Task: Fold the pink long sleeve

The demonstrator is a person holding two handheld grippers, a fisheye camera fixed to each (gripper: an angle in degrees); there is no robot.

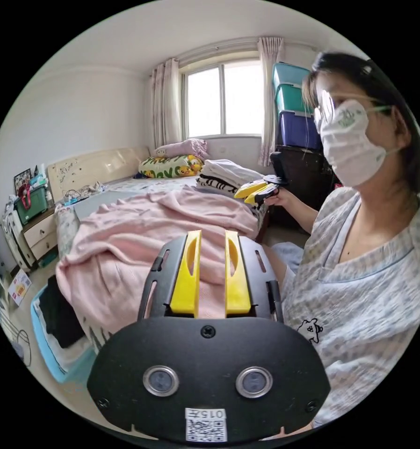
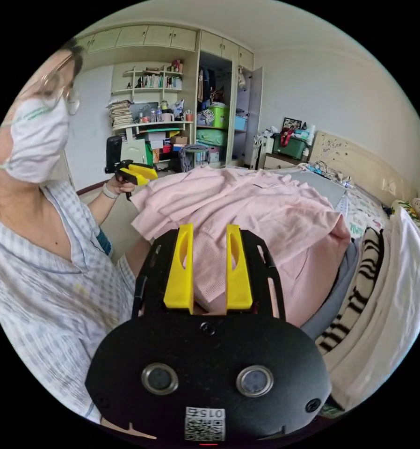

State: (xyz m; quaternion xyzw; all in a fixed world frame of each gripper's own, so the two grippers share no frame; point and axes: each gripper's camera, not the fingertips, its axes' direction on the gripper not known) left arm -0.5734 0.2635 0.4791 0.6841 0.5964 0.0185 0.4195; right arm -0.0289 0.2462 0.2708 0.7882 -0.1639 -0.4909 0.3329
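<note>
The pink long sleeve point(image 1: 140, 234) point(image 2: 261, 206) lies crumpled in a loose heap on the bed, with part of it hanging over the near edge. My left gripper point(image 1: 213, 234) hovers above the heap, jaws parted, with nothing between them. My right gripper point(image 2: 210, 228) is also held over the pink cloth, open and empty. In the left gripper view a hand holds the right gripper point(image 1: 259, 190) at the far side of the heap. The right gripper view has the left gripper point(image 2: 142, 173) in the other hand, by the heap's far corner.
The person point(image 1: 359, 262) stands at the bedside between both grippers. A stack of folded white and striped clothes point(image 2: 383, 280) point(image 1: 224, 174) lies on the bed beside the heap, with pillows point(image 1: 172, 164) behind. A blue bin point(image 1: 55, 341) sits on the floor, and a nightstand point(image 1: 37, 229) stands by the headboard.
</note>
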